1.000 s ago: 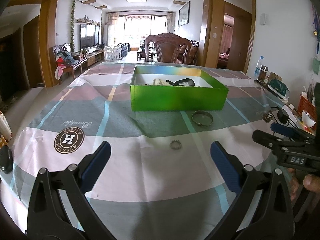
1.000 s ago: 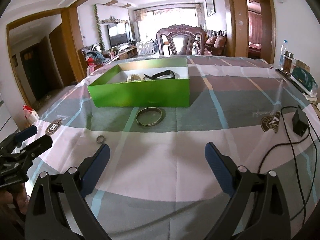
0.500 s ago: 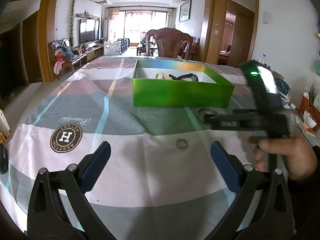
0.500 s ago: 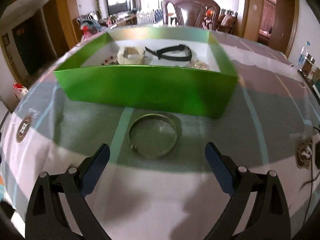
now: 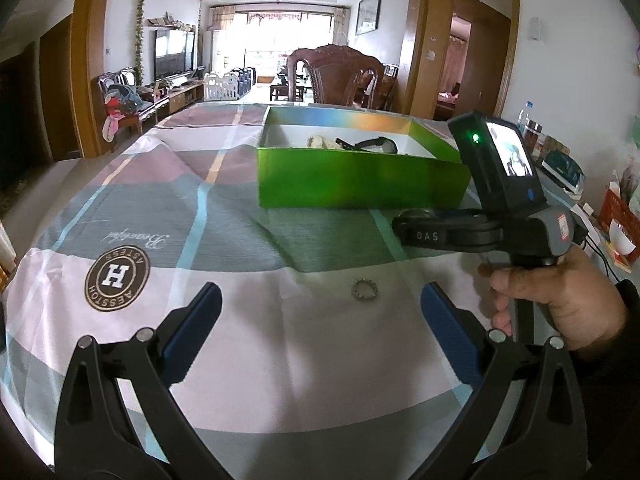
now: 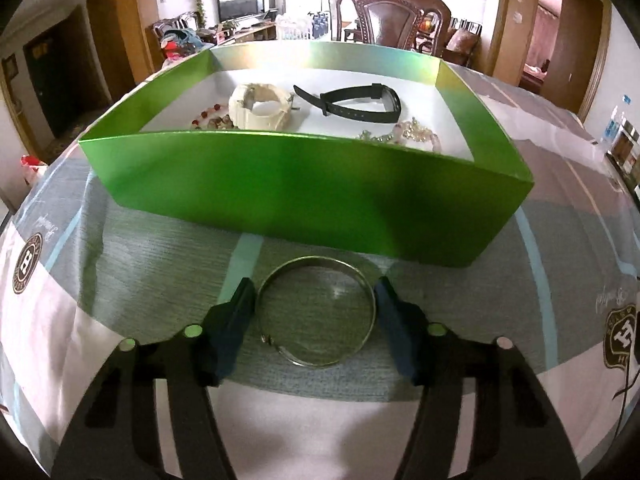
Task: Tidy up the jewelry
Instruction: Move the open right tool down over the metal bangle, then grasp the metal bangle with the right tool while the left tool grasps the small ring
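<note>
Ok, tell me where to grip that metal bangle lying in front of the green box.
Grip the metal bangle across its width, on its left and right rims, coming down from above. It lies flat on the tablecloth, and its clasp sits at the near-left, so avoid that spot. The right gripper already straddles it, jaws closing.

"DAS" on right gripper (image 5: 448,236); "AESSTON" on tablecloth (image 5: 117,280)

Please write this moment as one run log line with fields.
right gripper: jaws closing around thin metal bangle on tablecloth | left gripper: open, empty | small beaded ring: loose | green cardboard box: behind bangle
</note>
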The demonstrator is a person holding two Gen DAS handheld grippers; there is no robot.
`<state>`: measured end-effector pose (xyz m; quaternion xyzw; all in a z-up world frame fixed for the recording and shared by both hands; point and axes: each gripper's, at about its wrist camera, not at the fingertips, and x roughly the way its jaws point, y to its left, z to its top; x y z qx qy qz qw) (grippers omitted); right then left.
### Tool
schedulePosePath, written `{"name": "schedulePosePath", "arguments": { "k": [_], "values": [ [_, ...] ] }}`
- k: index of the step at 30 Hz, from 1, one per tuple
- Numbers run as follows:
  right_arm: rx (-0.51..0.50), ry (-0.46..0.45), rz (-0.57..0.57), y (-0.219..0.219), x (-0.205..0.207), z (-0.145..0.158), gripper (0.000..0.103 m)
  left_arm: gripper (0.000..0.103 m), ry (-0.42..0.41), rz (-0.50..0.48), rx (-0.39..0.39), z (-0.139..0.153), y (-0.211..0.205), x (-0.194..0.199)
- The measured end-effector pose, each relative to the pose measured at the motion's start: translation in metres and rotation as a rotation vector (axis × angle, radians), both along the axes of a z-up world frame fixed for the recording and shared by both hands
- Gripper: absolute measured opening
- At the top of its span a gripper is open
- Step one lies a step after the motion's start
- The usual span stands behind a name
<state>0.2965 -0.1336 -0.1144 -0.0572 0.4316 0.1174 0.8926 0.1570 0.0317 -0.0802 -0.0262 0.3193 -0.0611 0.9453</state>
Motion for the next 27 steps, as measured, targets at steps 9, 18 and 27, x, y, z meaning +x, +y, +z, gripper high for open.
{"name": "schedulePosePath", "arguments": {
  "k": [9, 18, 27],
  "values": [
    [0.127, -0.034, 0.008, -0.023, -0.024, 0.016, 0.060, 0.095, 0.046, -0.051, 0.048, -0.009, -0.025, 0.026],
    [0.208, -0.078, 0.020, -0.060, -0.084, 0.038, 0.060, 0.059, 0.158, -0.079, 0.053, -0.034, -0.035, 0.056],
    [0.231, -0.113, 0.081, -0.056, -0.121, 0.050, 0.060, 0.045, 0.220, -0.087, 0.044, -0.039, -0.039, 0.065]
  ]
}}
